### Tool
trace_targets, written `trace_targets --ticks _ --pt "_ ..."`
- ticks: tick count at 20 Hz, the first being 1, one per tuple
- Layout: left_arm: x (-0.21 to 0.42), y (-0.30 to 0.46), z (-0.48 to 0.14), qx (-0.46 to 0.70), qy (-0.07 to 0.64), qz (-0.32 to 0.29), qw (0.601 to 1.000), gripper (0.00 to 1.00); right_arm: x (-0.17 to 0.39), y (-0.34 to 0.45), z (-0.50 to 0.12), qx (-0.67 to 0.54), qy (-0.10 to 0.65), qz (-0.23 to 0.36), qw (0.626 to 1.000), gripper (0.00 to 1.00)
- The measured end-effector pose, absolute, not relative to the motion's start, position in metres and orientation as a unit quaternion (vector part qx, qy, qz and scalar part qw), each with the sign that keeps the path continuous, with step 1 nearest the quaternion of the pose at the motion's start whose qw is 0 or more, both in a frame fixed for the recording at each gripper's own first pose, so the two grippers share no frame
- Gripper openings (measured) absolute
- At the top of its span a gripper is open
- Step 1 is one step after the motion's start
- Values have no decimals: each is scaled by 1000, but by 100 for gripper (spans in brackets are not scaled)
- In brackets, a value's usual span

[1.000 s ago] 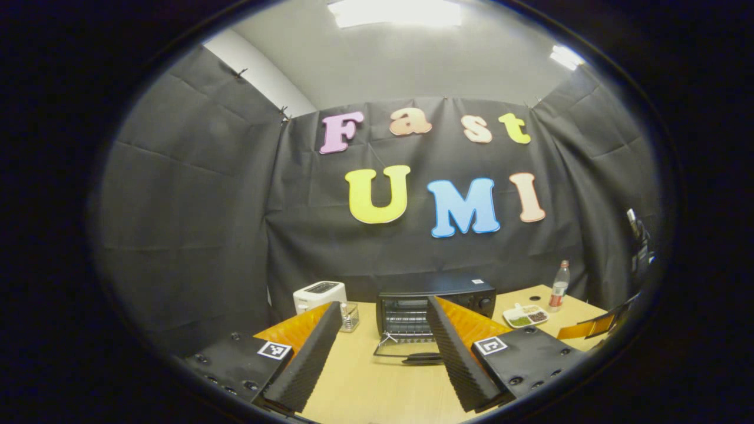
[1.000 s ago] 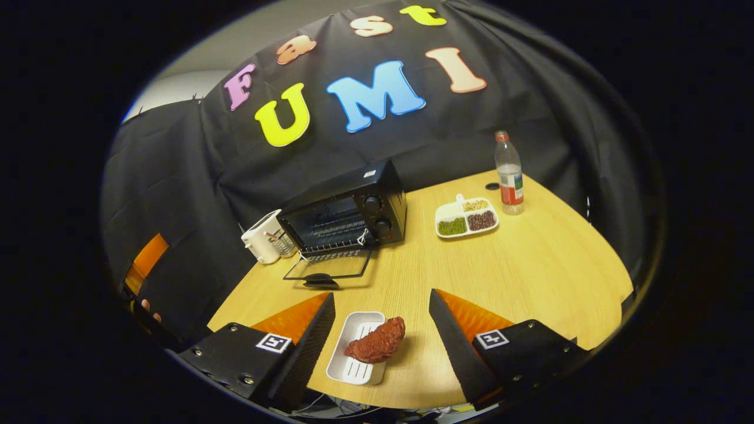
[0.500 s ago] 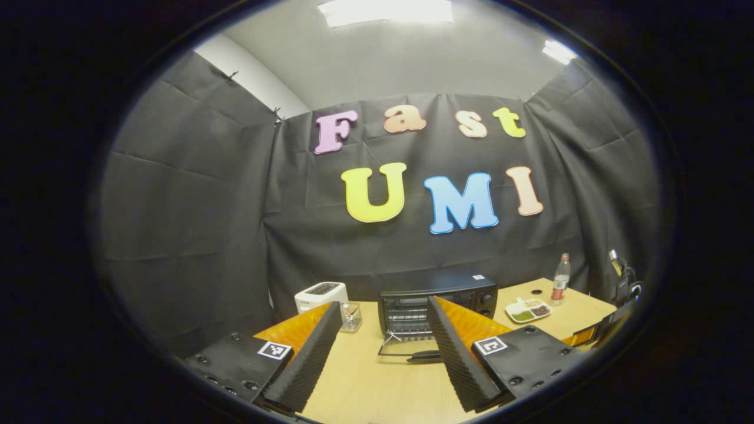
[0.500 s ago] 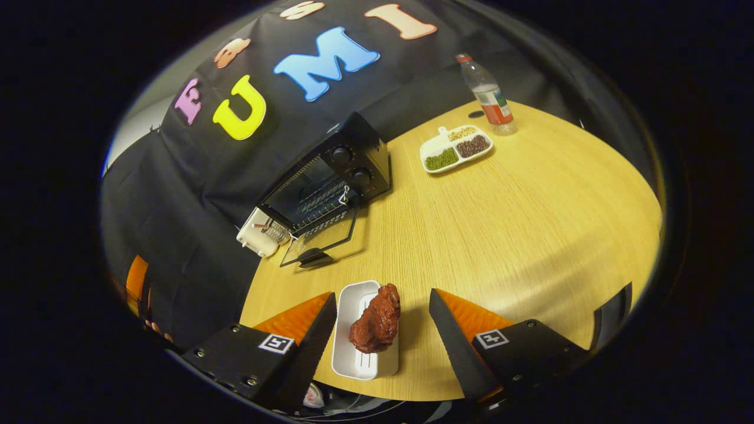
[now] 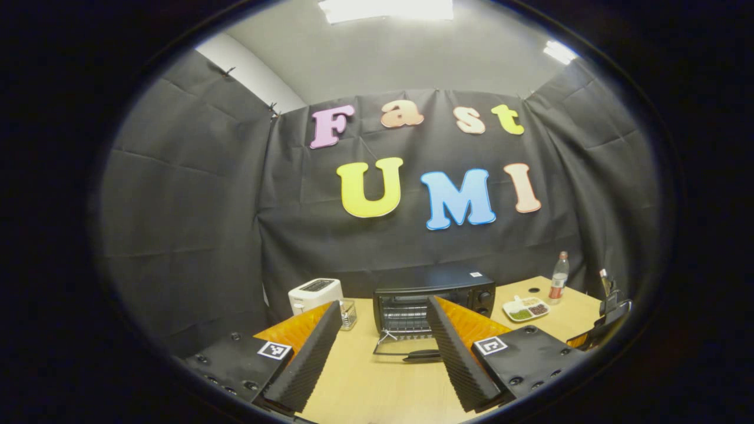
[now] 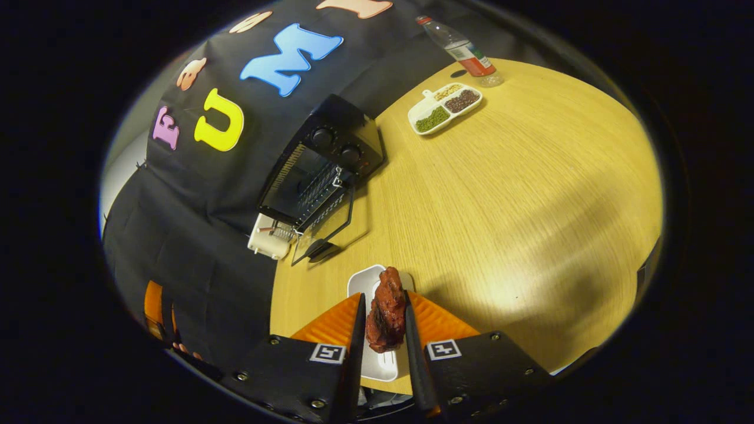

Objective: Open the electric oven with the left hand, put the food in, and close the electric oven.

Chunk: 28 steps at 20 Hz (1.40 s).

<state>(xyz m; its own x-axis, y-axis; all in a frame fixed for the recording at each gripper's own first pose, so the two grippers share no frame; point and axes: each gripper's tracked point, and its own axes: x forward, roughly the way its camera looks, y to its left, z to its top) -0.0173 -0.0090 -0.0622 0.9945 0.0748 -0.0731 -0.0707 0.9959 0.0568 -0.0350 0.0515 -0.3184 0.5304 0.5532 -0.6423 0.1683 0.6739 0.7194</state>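
The black electric oven [image 5: 435, 297] [image 6: 321, 171] stands at the back of the wooden table with its glass door [image 5: 406, 348] [image 6: 323, 233] folded down flat. My left gripper [image 5: 383, 347] hangs open well in front of it, nothing between its fingers. A dark red piece of meat [image 6: 386, 309] sits over a small white tray [image 6: 368, 285] at the table's near edge. My right gripper [image 6: 383, 347] has both fingers pressed against the meat's sides.
A white toaster [image 5: 315, 293] [image 6: 268, 238] and a small clear holder [image 5: 349, 315] stand left of the oven. A divided white dish [image 6: 443, 107] [image 5: 526, 309] and a plastic bottle [image 6: 462, 50] [image 5: 558, 278] sit to its right. The other gripper [image 5: 607, 321] shows at the far right.
My right gripper dropped over the tray, rolled, and its fingers came together on the meat. My left gripper drew back slightly from the oven and stayed open.
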Motion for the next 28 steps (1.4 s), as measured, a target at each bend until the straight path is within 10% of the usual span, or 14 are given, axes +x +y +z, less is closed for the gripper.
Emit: trace_targets --ticks 1,2,28 --pt "-15 -8 -64 24 40 37 998 100 -33 56 -322 399 456 110 788 47" --pt "-13 -6 -66 23 41 38 998 97 -29 47 -312 402 462 114 782 11" --pt "53 60 -71 -6 30 36 999 97 94 121 -206 442 340 112 822 10"
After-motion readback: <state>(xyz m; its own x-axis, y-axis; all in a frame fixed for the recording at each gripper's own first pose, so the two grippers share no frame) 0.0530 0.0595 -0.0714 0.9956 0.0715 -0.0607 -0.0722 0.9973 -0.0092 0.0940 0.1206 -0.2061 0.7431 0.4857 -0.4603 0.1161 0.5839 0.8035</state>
